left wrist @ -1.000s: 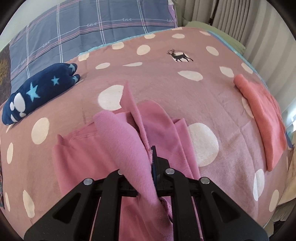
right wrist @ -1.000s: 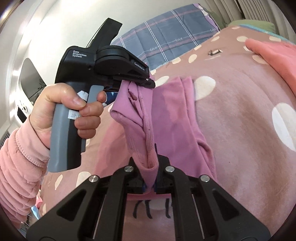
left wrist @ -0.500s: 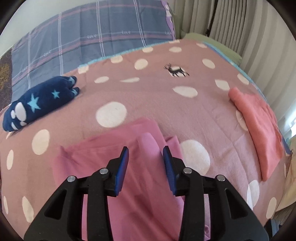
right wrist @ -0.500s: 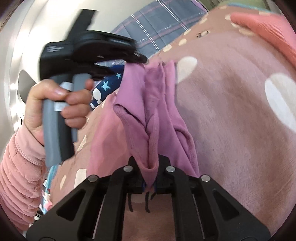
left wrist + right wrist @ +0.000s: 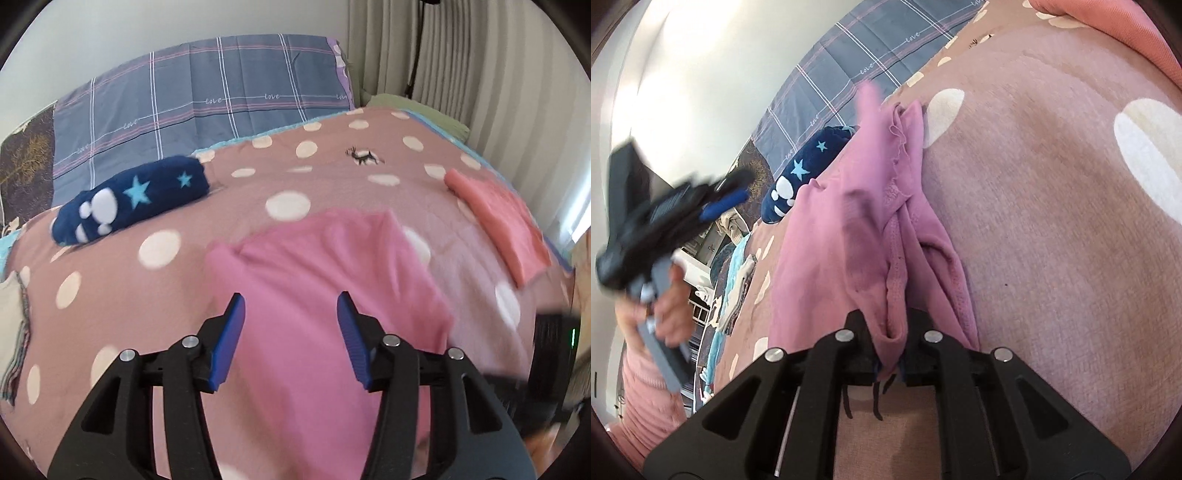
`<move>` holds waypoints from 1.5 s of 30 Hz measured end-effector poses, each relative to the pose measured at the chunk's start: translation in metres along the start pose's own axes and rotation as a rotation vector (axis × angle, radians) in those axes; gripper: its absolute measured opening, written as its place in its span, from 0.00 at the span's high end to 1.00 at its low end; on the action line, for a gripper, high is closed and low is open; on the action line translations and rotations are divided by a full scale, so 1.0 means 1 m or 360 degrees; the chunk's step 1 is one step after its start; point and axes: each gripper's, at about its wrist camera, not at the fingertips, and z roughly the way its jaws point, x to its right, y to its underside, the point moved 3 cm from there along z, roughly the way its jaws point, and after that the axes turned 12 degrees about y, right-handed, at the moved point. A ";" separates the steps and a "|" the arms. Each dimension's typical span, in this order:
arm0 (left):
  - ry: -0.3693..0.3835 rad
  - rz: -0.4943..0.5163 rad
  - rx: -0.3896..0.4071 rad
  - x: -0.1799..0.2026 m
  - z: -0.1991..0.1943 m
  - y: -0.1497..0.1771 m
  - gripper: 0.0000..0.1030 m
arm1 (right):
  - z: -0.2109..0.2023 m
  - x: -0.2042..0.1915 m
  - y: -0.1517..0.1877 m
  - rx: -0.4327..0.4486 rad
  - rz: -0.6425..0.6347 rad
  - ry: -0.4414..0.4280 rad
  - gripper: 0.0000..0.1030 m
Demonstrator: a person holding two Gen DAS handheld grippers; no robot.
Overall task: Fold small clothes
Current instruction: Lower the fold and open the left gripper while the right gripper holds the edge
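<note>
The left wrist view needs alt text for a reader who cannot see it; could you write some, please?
Open left tongs hover over a pink garment lying on a polka-dot blanket. Beyond lie a navy star-print bundle and a folded coral garment.

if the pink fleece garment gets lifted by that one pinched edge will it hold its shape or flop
Probably flop: the pink fleece garment already bunches into soft folds where the right hand-held gripper pinches it. It likely feels light, draping flat on the dotted blanket. Its fuzzy surface should resist slipping.
</note>
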 end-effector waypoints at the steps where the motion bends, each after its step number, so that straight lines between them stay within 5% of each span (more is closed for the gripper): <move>1: -0.0007 0.0019 -0.0019 0.001 -0.003 0.011 0.49 | 0.000 0.001 0.000 -0.0003 0.0006 0.0004 0.92; 7: -0.0059 0.0126 -0.0156 0.018 -0.012 0.090 0.48 | -0.008 0.007 -0.003 -0.0010 0.0044 0.0022 0.91; 12: -0.0078 0.0191 -0.0245 0.034 -0.012 0.124 0.48 | -0.015 -0.003 0.000 0.0027 -0.0054 0.0119 0.93; 17: 0.0027 0.0157 -0.0253 0.040 -0.011 0.132 0.43 | -0.027 -0.015 -0.009 0.0092 -0.0112 0.0118 0.94; 24: -0.0142 0.0141 -0.0257 0.035 0.004 0.135 0.43 | -0.033 -0.017 -0.021 0.0138 -0.0113 0.0130 0.95; 29: -0.0150 0.0020 -0.0241 0.018 0.002 0.137 0.40 | -0.011 0.004 -0.009 0.0003 -0.0084 0.0209 0.94; 34: -0.0191 0.0012 -0.0220 0.012 -0.003 0.139 0.40 | -0.017 0.003 -0.007 0.0036 -0.0141 0.0229 0.91; 36: -0.0162 -0.0046 -0.0229 0.006 -0.004 0.143 0.41 | -0.021 0.001 -0.007 0.0056 -0.0185 0.0268 0.82; 40: 0.0010 -0.0138 -0.0241 0.008 -0.020 0.147 0.66 | -0.033 -0.002 -0.010 0.0123 -0.0238 0.0374 0.73; 45: 0.0274 -0.0133 -0.0105 0.020 -0.043 0.121 0.81 | -0.054 -0.026 -0.027 0.0280 -0.0391 0.0368 0.71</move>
